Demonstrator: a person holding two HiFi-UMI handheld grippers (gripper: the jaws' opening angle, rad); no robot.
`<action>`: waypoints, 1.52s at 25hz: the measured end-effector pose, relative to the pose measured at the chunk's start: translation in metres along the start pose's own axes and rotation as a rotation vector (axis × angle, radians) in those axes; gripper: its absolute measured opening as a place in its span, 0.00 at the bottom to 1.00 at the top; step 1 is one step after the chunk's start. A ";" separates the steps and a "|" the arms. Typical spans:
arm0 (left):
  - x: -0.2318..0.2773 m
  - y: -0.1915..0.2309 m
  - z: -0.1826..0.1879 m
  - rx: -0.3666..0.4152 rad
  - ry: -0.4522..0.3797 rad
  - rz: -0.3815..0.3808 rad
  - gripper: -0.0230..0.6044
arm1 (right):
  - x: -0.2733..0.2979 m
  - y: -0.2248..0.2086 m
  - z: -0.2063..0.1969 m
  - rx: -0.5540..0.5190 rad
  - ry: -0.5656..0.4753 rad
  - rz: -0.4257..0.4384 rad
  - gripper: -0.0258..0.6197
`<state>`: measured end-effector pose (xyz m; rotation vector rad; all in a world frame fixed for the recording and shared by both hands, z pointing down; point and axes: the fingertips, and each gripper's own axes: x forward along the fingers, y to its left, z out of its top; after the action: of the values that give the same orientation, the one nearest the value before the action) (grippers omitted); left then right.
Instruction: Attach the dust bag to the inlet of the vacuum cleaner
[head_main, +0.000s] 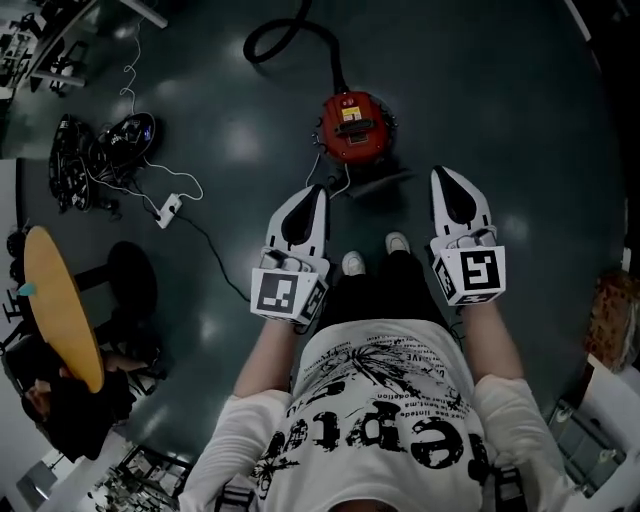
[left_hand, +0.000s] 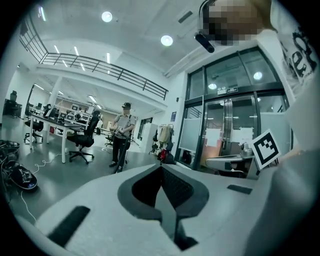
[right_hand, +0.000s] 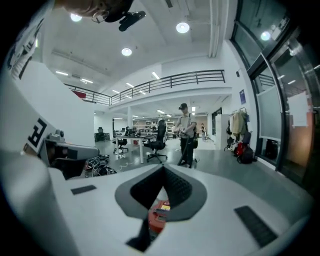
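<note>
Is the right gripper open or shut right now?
Shut and empty: the right gripper has its tips together, nothing between them; the red vacuum cleaner just shows through the gap behind.

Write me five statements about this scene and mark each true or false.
1. A red vacuum cleaner stands on the floor ahead of the person's shoes. True.
2. The right gripper holds a dust bag. False: its jaws are shut on nothing.
3. The left gripper has its jaws wide apart. False: they are together and empty.
4. A black hose runs from the vacuum cleaner. True.
5. The round table is on the person's right. False: it is on the left.
</note>
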<state>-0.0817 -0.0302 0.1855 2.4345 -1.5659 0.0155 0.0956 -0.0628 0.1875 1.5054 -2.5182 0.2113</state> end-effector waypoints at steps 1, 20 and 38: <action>-0.009 -0.001 0.002 0.001 -0.007 -0.006 0.04 | -0.009 0.000 0.002 0.010 -0.004 -0.021 0.04; -0.079 -0.073 0.042 0.081 -0.091 -0.049 0.04 | -0.095 0.041 0.041 -0.051 -0.064 0.041 0.04; -0.068 -0.080 0.053 0.089 -0.107 -0.005 0.04 | -0.100 0.032 0.038 -0.025 -0.066 0.060 0.04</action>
<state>-0.0457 0.0507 0.1083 2.5462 -1.6372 -0.0484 0.1102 0.0289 0.1255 1.4518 -2.6101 0.1409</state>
